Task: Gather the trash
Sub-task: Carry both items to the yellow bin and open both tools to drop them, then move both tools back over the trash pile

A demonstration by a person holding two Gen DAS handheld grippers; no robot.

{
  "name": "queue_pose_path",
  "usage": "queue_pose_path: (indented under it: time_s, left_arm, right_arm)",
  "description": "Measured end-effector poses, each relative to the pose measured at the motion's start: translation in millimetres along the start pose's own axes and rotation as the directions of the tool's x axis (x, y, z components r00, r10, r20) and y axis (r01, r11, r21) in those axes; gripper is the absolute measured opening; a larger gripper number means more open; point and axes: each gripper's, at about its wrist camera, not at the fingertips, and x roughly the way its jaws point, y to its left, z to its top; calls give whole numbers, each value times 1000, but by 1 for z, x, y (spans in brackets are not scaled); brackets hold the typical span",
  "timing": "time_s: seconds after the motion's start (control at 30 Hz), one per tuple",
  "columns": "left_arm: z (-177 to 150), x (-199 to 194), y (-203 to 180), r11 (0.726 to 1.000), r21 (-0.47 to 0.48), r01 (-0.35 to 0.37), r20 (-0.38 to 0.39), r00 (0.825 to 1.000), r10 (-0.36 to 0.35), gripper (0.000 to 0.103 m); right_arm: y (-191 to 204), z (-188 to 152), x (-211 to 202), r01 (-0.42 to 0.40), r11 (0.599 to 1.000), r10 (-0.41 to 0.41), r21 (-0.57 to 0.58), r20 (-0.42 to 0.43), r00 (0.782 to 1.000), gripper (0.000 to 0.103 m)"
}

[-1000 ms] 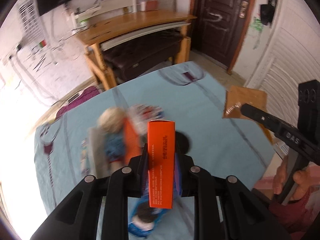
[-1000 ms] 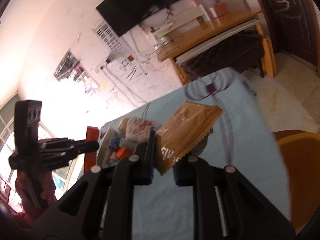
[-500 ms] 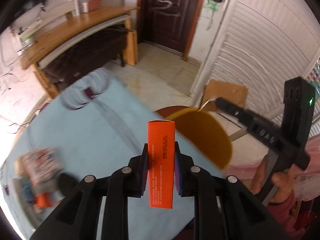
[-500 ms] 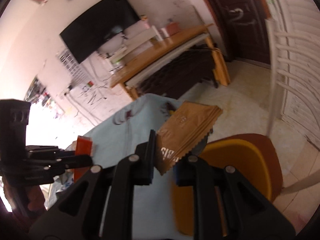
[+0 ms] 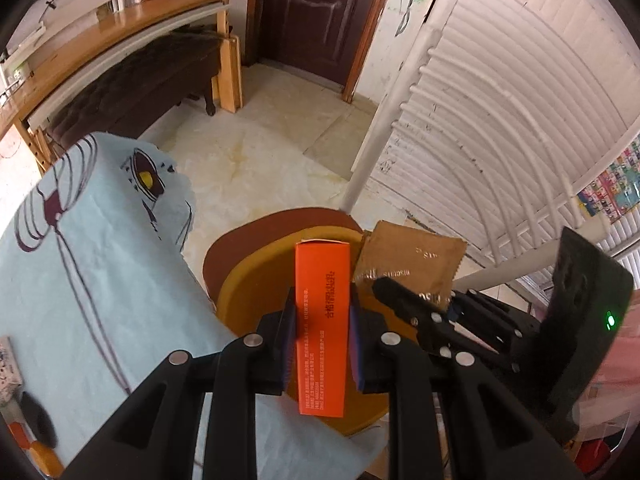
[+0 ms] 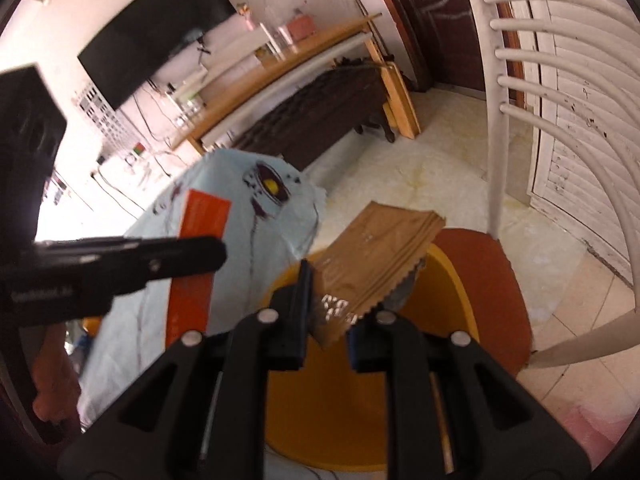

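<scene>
I see a pale marble-tiled floor (image 5: 276,148) running up to a dark brown door (image 5: 316,12) with white scrawl on it. To its left stands a long wooden console (image 5: 120,36), a dark tufted bench (image 5: 132,80) tucked beneath. White louvered shutters (image 5: 500,92) fill the right wall. A black television (image 6: 156,28) hangs on the white wall (image 6: 80,4), loose cables trailing below. Strong daylight washes out the left edge.

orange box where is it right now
The orange box is clamped upright in the left gripper, held over the yellow bin on the chair beside the table, just left of the brown packet in the right gripper.
</scene>
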Motion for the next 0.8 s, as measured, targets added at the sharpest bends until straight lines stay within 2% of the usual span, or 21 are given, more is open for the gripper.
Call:
queue_pose_path:
  time_s: [0.2,0.27,0.33,0.37,0.4,0.43,0.5,0.53,0.67,0.8]
  left_arm:
    - [-1,16,10,996,-81,42,-26,999,-44,18]
    - [-2,16,14,995,-90,39,-35,999,-42,22]
    - [-2,16,19,992,-114,52,-40,998,-56,42]
    - [-2,14,22,989,-131,70,-33,997,-75,63]
    - [-2,11,27,985,-149,85,-23,996,-90,76]
    - [-2,8,30,983,-163,89,-11,996,-92,77]
    - [-3,4,32,982,-173,76,2,997,-77,78]
    - [-4,-1,33,982,-175,73,8,997,-73,78]
    - [-15,-26,42,977,-198,76,65,996,-65,78]
    - [-34,-58,55,972,-226,65,127,991,-37,84]
  right_arm:
    - [5,-9,11,21,999,-23,-40,-55,998,14]
    - [8,-10,13,19,998,-22,-53,-60,998,14]
    - [9,-11,14,15,998,-19,-55,-64,998,16]
    - [9,-11,15,12,999,-15,-53,-65,998,21]
    - [9,-12,15,12,999,-15,-53,-65,998,27]
    - [10,-12,15,13,998,-17,-54,-65,998,31]
    - [10,-12,14,10,999,-13,-50,-60,998,56]
    - [10,-12,14,9,999,-12,-49,-56,998,59]
    - [12,-12,13,1,999,-3,-48,-53,999,60]
    - [18,-14,16,24,997,-29,-76,-68,997,60]
